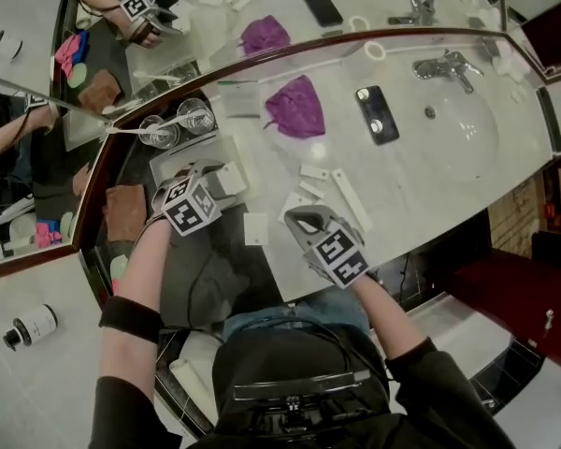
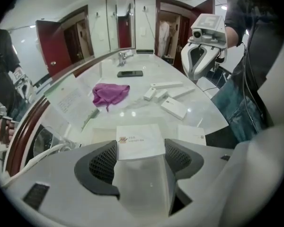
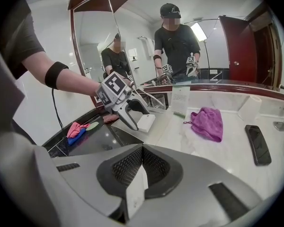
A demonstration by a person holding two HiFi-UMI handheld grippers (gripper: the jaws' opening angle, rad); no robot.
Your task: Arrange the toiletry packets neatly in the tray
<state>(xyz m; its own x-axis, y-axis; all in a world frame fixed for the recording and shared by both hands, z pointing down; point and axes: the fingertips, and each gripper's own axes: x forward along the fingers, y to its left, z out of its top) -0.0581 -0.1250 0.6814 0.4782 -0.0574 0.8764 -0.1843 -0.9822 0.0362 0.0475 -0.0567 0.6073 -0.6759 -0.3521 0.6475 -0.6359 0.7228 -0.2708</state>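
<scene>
My left gripper [image 1: 206, 178] hangs over the grey tray [image 1: 173, 157] at the counter's left end, shut on a white toiletry box [image 2: 138, 138] that fills the gap between its pads. The same box [image 3: 145, 122] shows in the right gripper view, just above the tray. My right gripper [image 1: 301, 219] hovers at the counter's front edge, shut on a thin white packet [image 3: 135, 193] held edge-on. More white packets lie loose on the marble: a flat one [image 1: 255, 227], a long box [image 1: 351, 199] and two small ones [image 1: 311, 172].
Two drinking glasses [image 1: 178, 124] stand behind the tray against the mirror. A purple cloth [image 1: 296, 108] and a black phone [image 1: 377, 115] lie mid-counter, with the sink basin [image 1: 463, 129] and tap [image 1: 446, 66] to the right. A brown cloth [image 1: 126, 211] lies left of the tray.
</scene>
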